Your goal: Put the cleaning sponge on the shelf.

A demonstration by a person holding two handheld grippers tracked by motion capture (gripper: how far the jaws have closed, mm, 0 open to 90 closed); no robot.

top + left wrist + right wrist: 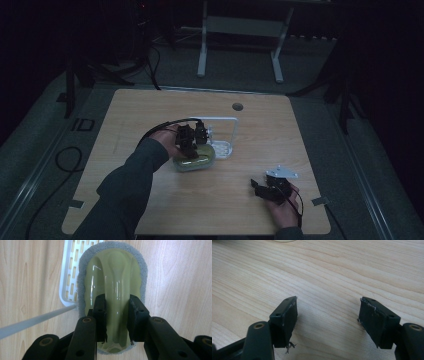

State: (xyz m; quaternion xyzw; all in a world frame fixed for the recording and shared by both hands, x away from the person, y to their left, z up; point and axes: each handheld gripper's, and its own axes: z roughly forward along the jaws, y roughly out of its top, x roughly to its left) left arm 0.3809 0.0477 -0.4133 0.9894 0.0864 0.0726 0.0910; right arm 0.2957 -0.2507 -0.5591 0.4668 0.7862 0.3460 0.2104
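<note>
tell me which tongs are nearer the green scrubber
Left. The left tongs are clamped on the green scrubber by its raised handle; the right tongs sit open over bare table, well off to its right.

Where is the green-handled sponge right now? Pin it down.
In the high view the sponge lies left of the table's centre, against the white rack. The left hand-held gripper is closed on its ridged handle, while the right hand-held gripper is apart, nearer the front right.

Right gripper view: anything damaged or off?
Yes. The pads on the right gripper look frayed, with loose threads hanging from the lower edges of both jaws. The jaws stand open over bare table.
</note>
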